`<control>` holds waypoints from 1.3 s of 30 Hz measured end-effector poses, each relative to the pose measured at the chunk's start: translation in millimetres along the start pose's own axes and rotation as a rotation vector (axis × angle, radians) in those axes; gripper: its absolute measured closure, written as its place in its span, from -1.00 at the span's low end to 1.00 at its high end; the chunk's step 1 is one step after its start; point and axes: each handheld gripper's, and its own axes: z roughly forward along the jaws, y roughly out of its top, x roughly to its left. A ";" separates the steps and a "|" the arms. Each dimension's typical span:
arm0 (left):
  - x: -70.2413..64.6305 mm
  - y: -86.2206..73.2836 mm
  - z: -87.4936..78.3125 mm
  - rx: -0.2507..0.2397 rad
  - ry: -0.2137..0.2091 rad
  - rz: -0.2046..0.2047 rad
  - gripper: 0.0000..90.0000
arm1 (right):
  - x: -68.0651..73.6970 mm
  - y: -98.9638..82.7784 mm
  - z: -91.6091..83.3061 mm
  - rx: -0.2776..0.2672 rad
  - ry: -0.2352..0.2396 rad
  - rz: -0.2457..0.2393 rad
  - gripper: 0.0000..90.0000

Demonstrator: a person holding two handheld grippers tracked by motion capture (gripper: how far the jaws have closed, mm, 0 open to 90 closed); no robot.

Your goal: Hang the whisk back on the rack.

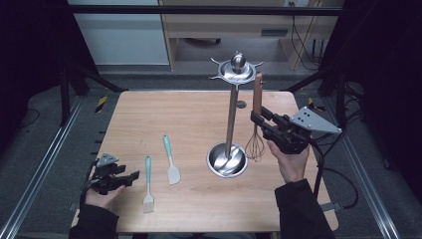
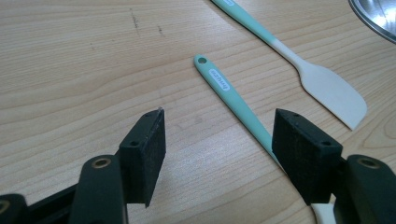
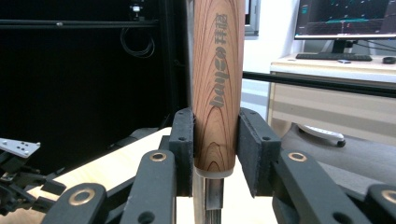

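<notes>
My right gripper (image 1: 258, 118) is shut on a whisk, its pads pressing the lower end of the wooden handle (image 3: 218, 70). The whisk (image 1: 257, 94) stands upright with its wire head (image 1: 255, 146) just above the table, right of a steel utensil stand (image 1: 230, 119). The handle's top reaches up beside the stand's hooked crown (image 1: 237, 69). My left gripper (image 1: 132, 177) rests open at the table's front left. Its jaws (image 2: 219, 140) straddle bare wood, with the teal handle of a pastry brush (image 2: 224, 88) running between them. A teal spatula (image 2: 327, 88) lies just beyond.
The brush (image 1: 148, 184) and the spatula (image 1: 170, 159) lie side by side left of the stand's round base (image 1: 227, 159). The wooden table (image 1: 164, 114) sits inside a black frame. A desk with a monitor (image 3: 345, 18) stands behind.
</notes>
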 end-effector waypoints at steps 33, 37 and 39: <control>-0.8 0.1 0.4 -0.001 -0.002 -0.001 -0.23 | -1.6 -1.3 4.1 0.013 -0.011 0.016 0.41; -0.6 0.1 0.1 -0.002 -0.003 0.000 -0.23 | -1.8 0.8 1.1 0.009 -0.021 0.005 0.32; -0.5 0.1 0.1 -0.002 -0.003 -0.001 -0.23 | -1.1 2.0 -1.3 0.010 -0.029 0.006 0.28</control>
